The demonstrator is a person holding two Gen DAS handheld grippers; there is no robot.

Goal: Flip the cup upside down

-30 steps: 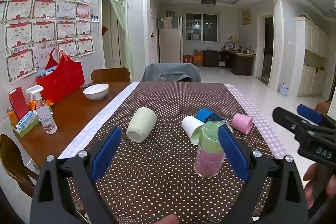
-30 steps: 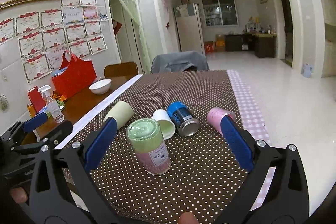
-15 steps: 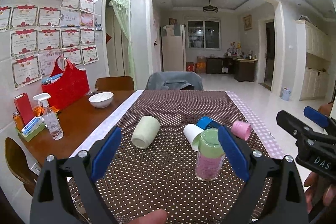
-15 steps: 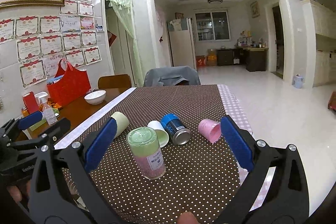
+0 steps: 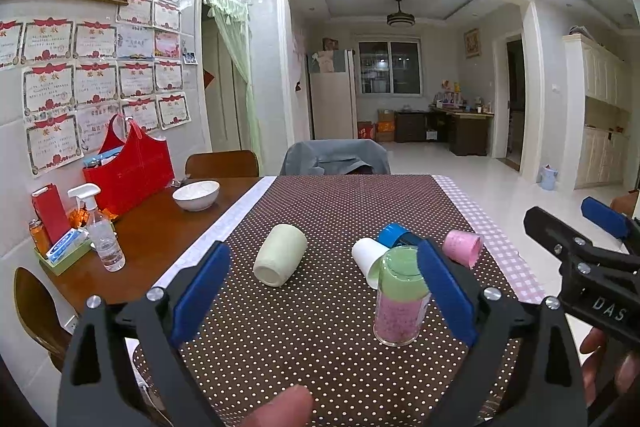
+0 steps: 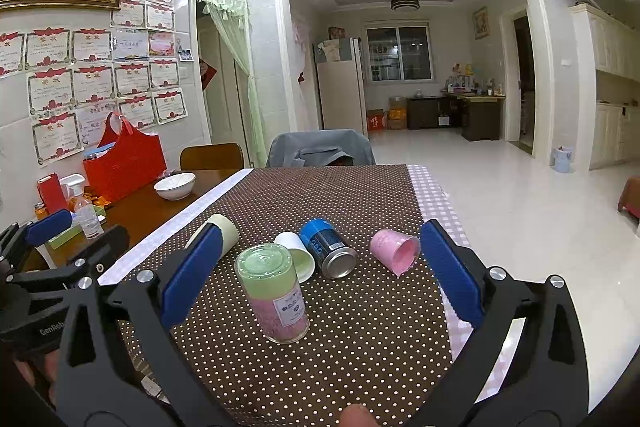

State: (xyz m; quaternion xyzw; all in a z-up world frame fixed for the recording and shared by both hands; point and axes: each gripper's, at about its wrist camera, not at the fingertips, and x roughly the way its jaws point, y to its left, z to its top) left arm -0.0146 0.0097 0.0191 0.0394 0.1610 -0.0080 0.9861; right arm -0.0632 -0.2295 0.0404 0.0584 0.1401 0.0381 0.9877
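Observation:
A clear cup with a green top and pink filling (image 5: 400, 297) (image 6: 274, 293) stands upright on the brown dotted tablecloth (image 5: 320, 203). A pale green cup (image 5: 281, 254) (image 6: 226, 227), a white cup (image 5: 367, 259) (image 6: 296, 255) and a pink cup (image 5: 462, 247) (image 6: 396, 251) lie on their sides behind it. My left gripper (image 5: 320, 291) is open and empty, held above the near table edge. My right gripper (image 6: 316, 275) is open and empty, with the standing cup in front of it, between the fingers' lines.
A blue can (image 6: 328, 247) lies beside the white cup. On the bare wood at left are a white bowl (image 5: 196, 195), a spray bottle (image 5: 102, 231) and a red bag (image 5: 132, 167). Chairs (image 5: 334, 157) stand at the far end. The table's right edge drops to the tiled floor.
Both grippers have tilted up and drawn back a little, so the cups sit lower and smaller in both views. Nothing on the table has moved.

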